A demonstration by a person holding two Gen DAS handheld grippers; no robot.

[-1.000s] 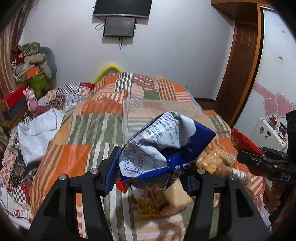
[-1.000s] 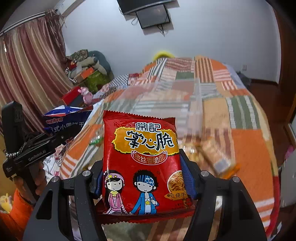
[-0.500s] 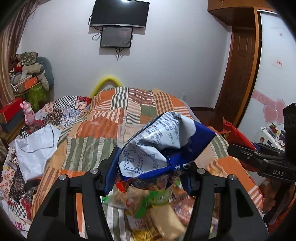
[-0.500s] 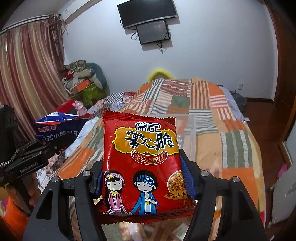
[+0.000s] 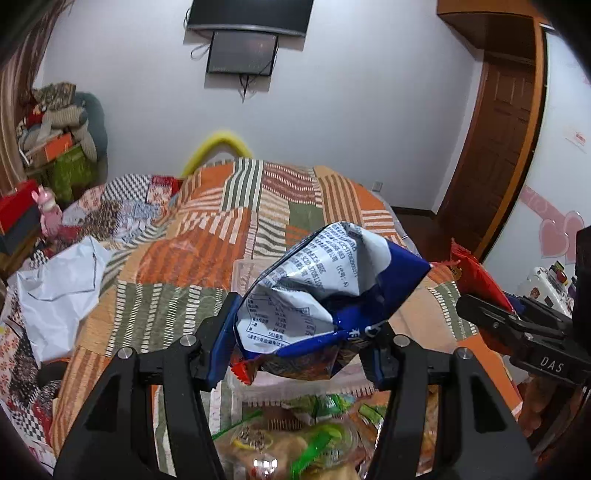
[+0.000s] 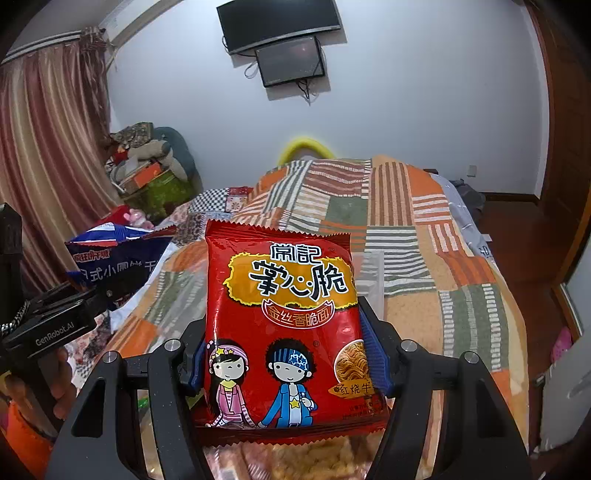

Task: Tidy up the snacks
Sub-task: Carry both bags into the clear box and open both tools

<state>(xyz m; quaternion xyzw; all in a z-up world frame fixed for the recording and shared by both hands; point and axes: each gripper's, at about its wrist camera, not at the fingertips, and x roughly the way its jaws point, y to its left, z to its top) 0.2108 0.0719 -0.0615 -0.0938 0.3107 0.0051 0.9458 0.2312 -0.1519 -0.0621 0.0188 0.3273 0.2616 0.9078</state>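
Left tongs (image 5: 299, 354), right tongs (image 6: 284, 363) clamped, raised.

Patchwork bedspread (image 5: 229, 236) of orange, green and striped squares fills the middle of both views. Upper centre, a dark TV (image 5: 249, 14) on the white wall, a smaller screen (image 5: 242, 53) just beneath. Far left, a striped curtain (image 6: 44, 147) and piled clutter (image 5: 59, 122). Crumpled white sheet (image 5: 59, 291) at left; wooden door (image 5: 495, 147) at right.

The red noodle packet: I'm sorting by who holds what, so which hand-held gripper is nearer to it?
Right. The right hand-held gripper is clamped on the red noodle packet; the left hand-held gripper, off to its side, grips a blue snack bag.
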